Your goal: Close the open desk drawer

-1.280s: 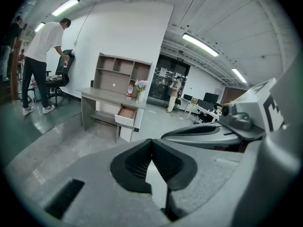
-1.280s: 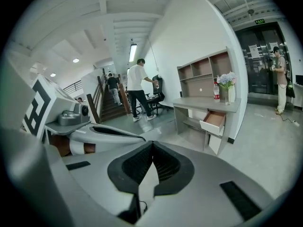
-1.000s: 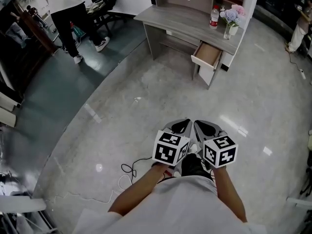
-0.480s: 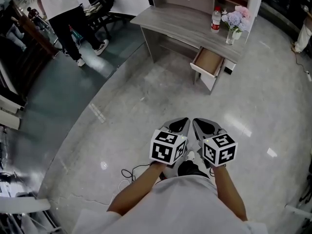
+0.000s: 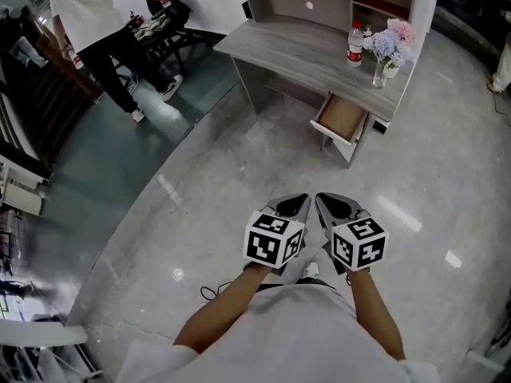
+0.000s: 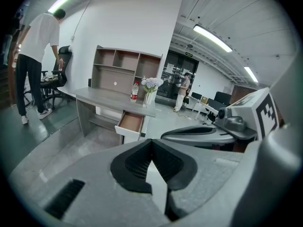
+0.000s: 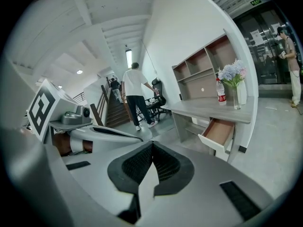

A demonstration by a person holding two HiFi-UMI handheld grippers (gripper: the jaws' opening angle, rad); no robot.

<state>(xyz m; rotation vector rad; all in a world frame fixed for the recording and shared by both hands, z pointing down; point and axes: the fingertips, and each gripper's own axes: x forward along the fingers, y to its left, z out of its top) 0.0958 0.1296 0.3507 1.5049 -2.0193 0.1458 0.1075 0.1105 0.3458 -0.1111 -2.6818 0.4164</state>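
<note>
— How much room is there up to the drawer?
— Plenty. Bare polished floor runs from the grippers to the desk. The open drawer juts out under the desk's right end, front edge toward us, well apart from both claws.
— And the claws?
— The left gripper and right gripper sit side by side. Each has its jaws pressed together with nothing between them, and neither touches anything.
— What else is around?
— A water bottle and a vase of flowers stand on the desktop above the drawer. A person bends over an office chair at far left, off our path. A cable lies on the floor close to us.
</note>
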